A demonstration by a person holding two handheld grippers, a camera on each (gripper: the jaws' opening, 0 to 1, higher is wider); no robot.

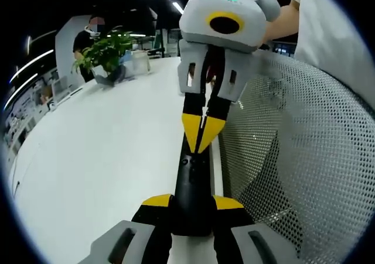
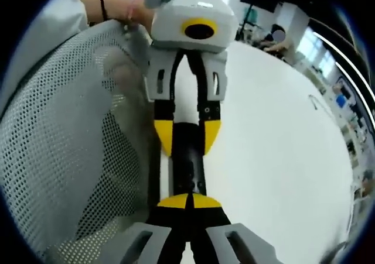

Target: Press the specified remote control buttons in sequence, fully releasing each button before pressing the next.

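— Item one, the remote control (image 1: pixel 191 188): where is it?

— Black, slim, lying lengthwise on the white tabletop (image 1: pixel 99 158), right beside a grey mesh chair back (image 1: pixel 304 158). My left tongs (image 1: pixel 192 208) clamp it from both sides near one end, yellow pads against its flanks. I hold it that way so it can't skid when a button is pushed.

— Item two, the right tongs (image 1: pixel 200 136)?

— Jaws brought together to a single yellow point, carrying nothing, tip down on the remote's upper face (a closed tip makes a decent finger). In the right gripper view that tip (image 2: pixel 189 201) sits on the remote (image 2: pixel 188 170), with the left tongs (image 2: pixel 187 136) straddling it further up.

— Pressing now?

— I judge so, though which button lies under the tip I cannot tell.

— Other entries?

— One potted plant (image 1: pixel 108 50), far end of the tabletop.
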